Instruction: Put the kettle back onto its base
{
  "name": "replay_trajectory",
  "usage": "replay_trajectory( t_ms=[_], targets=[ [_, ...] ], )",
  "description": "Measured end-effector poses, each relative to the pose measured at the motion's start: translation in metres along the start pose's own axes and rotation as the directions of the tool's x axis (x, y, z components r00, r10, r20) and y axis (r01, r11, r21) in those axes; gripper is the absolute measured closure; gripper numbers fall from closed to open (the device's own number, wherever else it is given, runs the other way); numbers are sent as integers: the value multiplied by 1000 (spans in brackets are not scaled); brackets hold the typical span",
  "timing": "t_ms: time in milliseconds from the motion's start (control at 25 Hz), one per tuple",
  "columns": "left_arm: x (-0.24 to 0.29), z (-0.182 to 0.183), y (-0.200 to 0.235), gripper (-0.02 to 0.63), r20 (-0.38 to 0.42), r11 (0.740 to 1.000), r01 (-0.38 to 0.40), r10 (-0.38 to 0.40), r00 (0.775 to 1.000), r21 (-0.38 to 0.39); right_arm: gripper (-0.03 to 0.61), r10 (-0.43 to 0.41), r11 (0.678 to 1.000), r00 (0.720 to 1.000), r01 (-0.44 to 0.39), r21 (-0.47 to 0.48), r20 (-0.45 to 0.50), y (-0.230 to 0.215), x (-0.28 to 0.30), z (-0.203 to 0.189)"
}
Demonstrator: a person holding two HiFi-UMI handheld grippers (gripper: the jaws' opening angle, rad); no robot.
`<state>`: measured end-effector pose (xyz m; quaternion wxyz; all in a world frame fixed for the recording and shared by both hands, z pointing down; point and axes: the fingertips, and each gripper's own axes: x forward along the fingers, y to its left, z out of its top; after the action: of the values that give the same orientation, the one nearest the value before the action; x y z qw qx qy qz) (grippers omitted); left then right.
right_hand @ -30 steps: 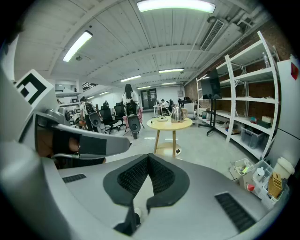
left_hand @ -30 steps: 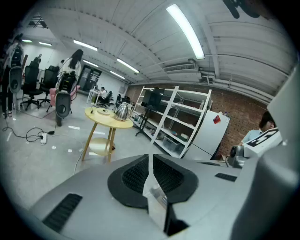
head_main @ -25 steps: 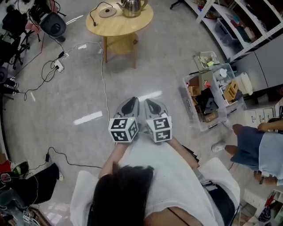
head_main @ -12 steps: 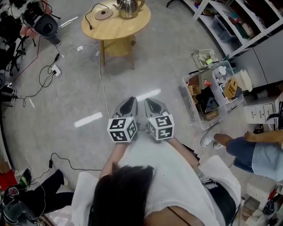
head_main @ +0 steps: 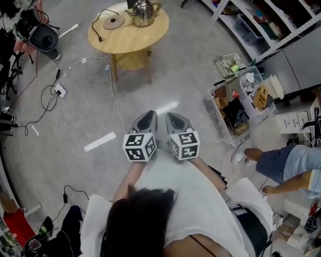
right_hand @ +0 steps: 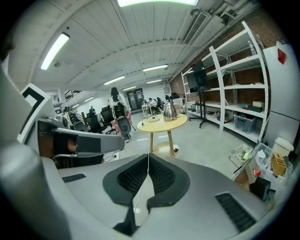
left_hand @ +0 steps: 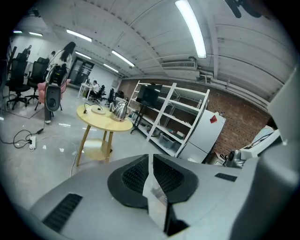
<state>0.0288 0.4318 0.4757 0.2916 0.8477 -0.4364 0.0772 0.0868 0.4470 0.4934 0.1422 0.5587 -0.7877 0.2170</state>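
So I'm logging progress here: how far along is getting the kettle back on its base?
Done: nothing yet. The kettle stands on the round table beside its base, apart from it. In hand: nothing. The left gripper and right gripper are both shut and empty, held side by side over the floor, well short of the table. Left: reach the table, grasp the kettle, set it on the base.

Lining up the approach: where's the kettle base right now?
In the head view, the base lies on the round wooden table at top left, just left of the kettle.
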Motion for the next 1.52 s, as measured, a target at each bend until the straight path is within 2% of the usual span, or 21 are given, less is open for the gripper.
replay_trajectory(
  t_ms=[400,760,1040,1400,1520],
  targets=[
    [-5,22,52,563,-5,1000,25,-25,1000,19,550,-31,1000,1000,31,-3,5,34,42,10],
    [-10,36,90,563,-1,1000,22,-22,1000,-8,551,-62,998,998,62,-13,4,50,62,20],
    [-3,43,96,563,-6,999,33,-33,999,8,551,-62,998,998,62,-4,12,52,74,26],
    [4,48,105,563,11,999,31,-31,999,-23,551,-60,998,998,60,-13,12,46,85,30],
    [11,51,111,563,13,999,24,-23,1000,-36,551,-60,996,998,61,-57,13,42,91,34]
  ],
)
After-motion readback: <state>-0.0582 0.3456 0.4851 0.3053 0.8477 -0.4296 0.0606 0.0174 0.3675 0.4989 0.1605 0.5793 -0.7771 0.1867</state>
